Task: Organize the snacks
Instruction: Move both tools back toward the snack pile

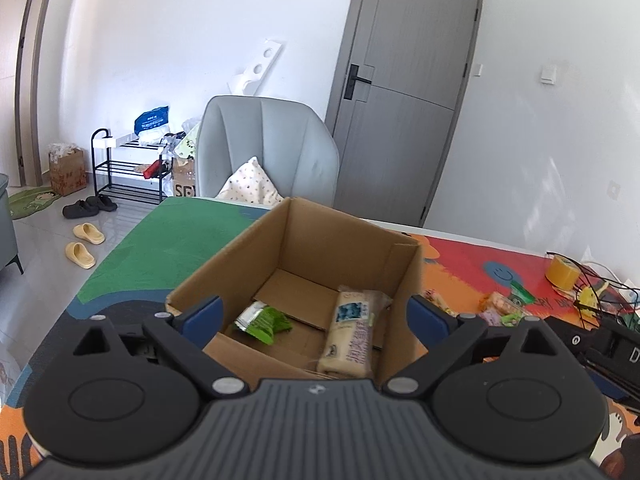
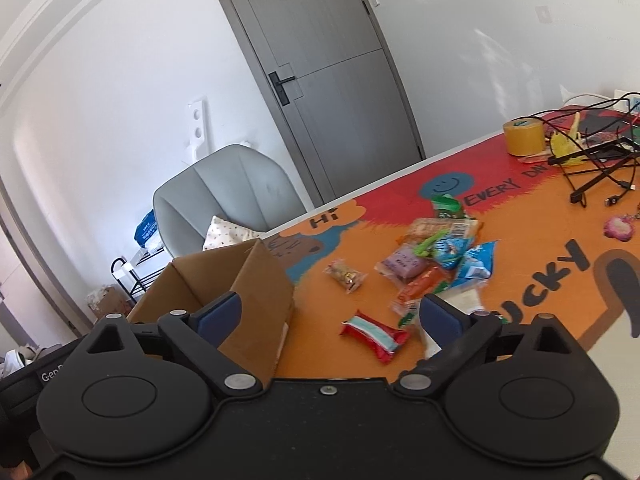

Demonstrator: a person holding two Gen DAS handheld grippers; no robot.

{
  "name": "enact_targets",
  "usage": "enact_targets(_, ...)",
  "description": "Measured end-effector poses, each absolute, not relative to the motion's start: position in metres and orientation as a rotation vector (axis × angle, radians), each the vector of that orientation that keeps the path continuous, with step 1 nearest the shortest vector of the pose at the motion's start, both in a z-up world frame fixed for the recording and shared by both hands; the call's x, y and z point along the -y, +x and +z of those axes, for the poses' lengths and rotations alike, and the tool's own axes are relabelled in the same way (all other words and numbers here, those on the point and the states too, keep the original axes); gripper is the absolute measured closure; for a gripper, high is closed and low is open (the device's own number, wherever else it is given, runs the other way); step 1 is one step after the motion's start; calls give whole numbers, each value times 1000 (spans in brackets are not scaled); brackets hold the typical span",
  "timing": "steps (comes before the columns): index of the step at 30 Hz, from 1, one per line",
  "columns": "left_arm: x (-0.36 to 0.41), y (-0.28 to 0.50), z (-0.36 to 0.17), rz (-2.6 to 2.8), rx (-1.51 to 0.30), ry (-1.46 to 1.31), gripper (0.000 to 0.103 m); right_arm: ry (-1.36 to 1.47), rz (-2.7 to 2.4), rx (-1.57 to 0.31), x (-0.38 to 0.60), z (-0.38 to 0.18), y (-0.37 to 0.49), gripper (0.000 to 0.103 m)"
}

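Note:
An open cardboard box (image 1: 348, 248) stands on the colourful table mat. Inside lie a green snack packet (image 1: 266, 322) and a long beige packet (image 1: 354, 332). My left gripper (image 1: 314, 316) is open and empty, just above the box's near side. In the right wrist view the box (image 2: 256, 280) is at the left, and a pile of snack packets (image 2: 436, 256) lies on the orange mat. A red and teal packet (image 2: 376, 336) lies nearest, between the fingers of my right gripper (image 2: 330, 316), which is open and empty above the table. A small clear packet (image 2: 346, 276) lies apart.
A roll of yellow tape (image 2: 524, 136) and tangled black cables (image 2: 592, 160) sit at the table's far right. A grey armchair (image 1: 268, 152) with a cushion stands behind the table, by a grey door (image 1: 404, 92). A shoe rack (image 1: 128, 168) and slippers are on the floor at the left.

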State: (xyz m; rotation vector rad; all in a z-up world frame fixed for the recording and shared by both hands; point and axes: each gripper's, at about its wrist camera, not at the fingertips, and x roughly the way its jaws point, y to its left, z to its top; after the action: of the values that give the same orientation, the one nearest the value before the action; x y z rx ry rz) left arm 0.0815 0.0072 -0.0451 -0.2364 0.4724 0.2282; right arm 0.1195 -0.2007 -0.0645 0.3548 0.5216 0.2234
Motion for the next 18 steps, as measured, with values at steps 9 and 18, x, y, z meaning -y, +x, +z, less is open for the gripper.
enact_targets(9, 20, 76, -43, 181, -485, -196, 3, 344, 203, -522, 223, -60, 111, 0)
enact_targets(18, 42, 73, -42, 127, -517, -188, 2, 357, 172, -539, 251, -61, 104, 0)
